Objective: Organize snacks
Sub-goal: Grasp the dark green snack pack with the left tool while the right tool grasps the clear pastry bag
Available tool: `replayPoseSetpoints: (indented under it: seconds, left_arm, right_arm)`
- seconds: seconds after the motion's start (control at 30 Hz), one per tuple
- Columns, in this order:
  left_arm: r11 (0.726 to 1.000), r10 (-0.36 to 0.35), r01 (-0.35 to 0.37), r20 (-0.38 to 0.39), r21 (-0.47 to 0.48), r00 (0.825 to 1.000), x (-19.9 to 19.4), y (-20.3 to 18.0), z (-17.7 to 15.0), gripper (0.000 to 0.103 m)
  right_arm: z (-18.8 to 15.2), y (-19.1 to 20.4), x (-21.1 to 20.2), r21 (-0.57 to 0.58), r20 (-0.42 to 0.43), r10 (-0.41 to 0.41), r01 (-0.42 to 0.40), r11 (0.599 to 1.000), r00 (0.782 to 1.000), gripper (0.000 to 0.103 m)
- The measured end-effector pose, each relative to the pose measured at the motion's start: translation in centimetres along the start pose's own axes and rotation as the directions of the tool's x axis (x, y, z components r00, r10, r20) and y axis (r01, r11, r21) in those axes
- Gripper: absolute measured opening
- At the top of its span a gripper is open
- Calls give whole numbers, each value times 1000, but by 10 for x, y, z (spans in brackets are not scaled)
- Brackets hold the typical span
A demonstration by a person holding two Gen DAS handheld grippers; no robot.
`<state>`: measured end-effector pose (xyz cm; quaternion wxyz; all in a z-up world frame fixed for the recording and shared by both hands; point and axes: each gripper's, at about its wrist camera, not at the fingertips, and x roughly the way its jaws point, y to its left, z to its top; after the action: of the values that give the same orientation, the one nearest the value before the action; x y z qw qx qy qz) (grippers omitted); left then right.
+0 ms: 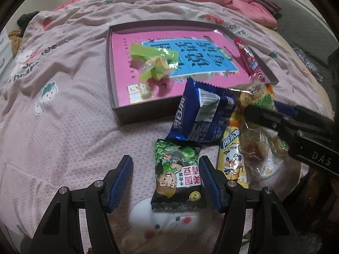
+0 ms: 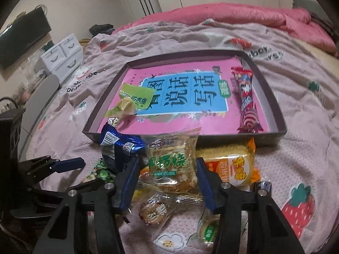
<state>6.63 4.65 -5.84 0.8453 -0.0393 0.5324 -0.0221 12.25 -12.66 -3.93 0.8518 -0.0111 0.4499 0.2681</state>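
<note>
- The left gripper (image 1: pixel 166 183) hangs low over the bed, its ribbed blue pads (image 1: pixel 122 182) spread wide apart; the right-hand pad sits just beside a green pea packet (image 1: pixel 177 175), and I cannot tell whether it touches.
- That pea packet is a glossy black pouch with crimped ends, a cartoon face, green peas and upside-down Chinese writing, lying flat on the pink bedspread (image 1: pixel 63 127).
- The right gripper (image 2: pixel 166 180) has its blue pads on either side of a clear pastry packet (image 2: pixel 171 163) with green Chinese characters; the pads stand close to its edges, but whether they press it is unclear.
- Around it lie a crinkled blue foil packet (image 2: pixel 118 146), an orange-and-yellow packet (image 2: pixel 237 165) and small clear-wrapped round snacks (image 2: pixel 151 211).
- Just beyond the heap is a shallow dark cardboard tray (image 2: pixel 273 103), rectangular, lined with a pink sheet bearing a blue panel of large Chinese characters.
- Inside it lie a light green wrapper (image 2: pixel 133 99) at the left and a long red-and-white swirl-patterned packet (image 2: pixel 245 97) along the right wall.
- The bedspread is quilted, printed with strawberries.
</note>
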Motion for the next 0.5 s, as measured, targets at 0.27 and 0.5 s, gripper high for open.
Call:
replayPoseSetpoints:
  seconds: [0.27, 0.5]
  left_arm:
    - [1000, 24, -24, -14, 2, 1000, 11, -6, -4, 58]
    - [1000, -6, 6, -5, -12, 1000, 9, -3, -2, 41]
  right_arm:
    - [0, -3, -9, -8, 28, 2, -1, 1000, 1000, 43]
    - [2, -4, -18, -12, 64, 0, 1, 1000, 998, 43]
